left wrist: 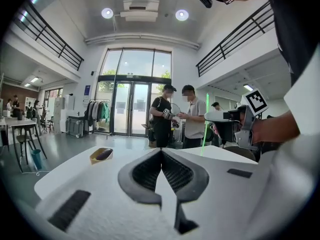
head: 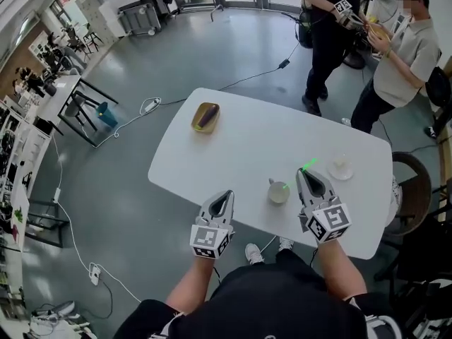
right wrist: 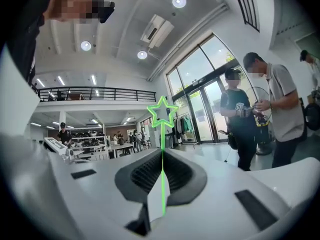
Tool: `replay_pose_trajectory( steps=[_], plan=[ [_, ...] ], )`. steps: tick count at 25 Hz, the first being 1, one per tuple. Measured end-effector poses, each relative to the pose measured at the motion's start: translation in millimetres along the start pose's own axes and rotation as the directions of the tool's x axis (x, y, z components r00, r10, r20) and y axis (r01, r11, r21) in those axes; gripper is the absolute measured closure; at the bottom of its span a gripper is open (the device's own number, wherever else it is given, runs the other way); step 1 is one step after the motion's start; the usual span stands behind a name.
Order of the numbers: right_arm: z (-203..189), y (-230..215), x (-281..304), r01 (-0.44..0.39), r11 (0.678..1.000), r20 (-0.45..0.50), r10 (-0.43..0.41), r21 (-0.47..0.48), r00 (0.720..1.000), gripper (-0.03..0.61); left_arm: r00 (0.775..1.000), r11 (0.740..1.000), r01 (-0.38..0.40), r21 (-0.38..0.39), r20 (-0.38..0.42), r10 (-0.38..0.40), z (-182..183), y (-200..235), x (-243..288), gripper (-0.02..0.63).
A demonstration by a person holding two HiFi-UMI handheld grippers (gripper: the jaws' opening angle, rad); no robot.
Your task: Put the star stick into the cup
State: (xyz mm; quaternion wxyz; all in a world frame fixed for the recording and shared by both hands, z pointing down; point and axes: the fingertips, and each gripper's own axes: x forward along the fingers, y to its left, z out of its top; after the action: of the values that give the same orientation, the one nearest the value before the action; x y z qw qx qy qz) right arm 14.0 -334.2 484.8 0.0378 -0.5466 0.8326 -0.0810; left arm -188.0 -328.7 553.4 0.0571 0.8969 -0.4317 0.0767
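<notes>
The green star stick (right wrist: 162, 134) stands upright between the jaws of my right gripper (right wrist: 162, 152), which is shut on its thin shaft; the outlined star (right wrist: 162, 113) rises above the tips. In the head view the star (head: 308, 165) glows just past the right gripper (head: 305, 173), to the right of the pale cup (head: 278, 191) on the white table (head: 240, 147). My left gripper (head: 227, 195) hovers at the table's near edge, left of the cup, shut with nothing in it. Its own view shows the closed jaws (left wrist: 161, 152) and the right gripper (left wrist: 234, 122) with the stick (left wrist: 205, 126).
A yellow dish with a dark eggplant (head: 205, 116) sits at the table's far left. A small white saucer (head: 341, 167) lies right of the star. Two people (head: 395, 48) stand beyond the far right corner. A brown chair (head: 413, 193) stands at the right edge. Cables cross the floor.
</notes>
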Motion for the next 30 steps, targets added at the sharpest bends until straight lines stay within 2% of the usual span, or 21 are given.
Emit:
replay_pose_trajectory(
  steps=[7,16,22,30],
  plan=[
    [-39,-6,24,-0.018,1.0,-0.1,0.02,0.023,0.995,0.568,0.999,0.999,-0.023,-0.045,-0.045,0.021,-20,-2,6,0.603],
    [-102,-21,37,-0.003,0.99,-0.211,0.033,0.14,0.977,0.566,0.996,0.998,-0.045,-0.045,-0.076,0.042,-27,-11,8,0.603],
    [-137,-28,46,0.012,0.971,-0.284,0.058,0.239,0.957,0.566,0.991,0.995,-0.08,-0.051,-0.111,0.074,-37,-7,2,0.603],
    [-163,-33,52,0.061,0.968,-0.362,0.033,0.245,0.932,0.565,0.989,0.992,-0.105,-0.068,-0.114,0.097,-42,-2,-6,0.603]
  ],
)
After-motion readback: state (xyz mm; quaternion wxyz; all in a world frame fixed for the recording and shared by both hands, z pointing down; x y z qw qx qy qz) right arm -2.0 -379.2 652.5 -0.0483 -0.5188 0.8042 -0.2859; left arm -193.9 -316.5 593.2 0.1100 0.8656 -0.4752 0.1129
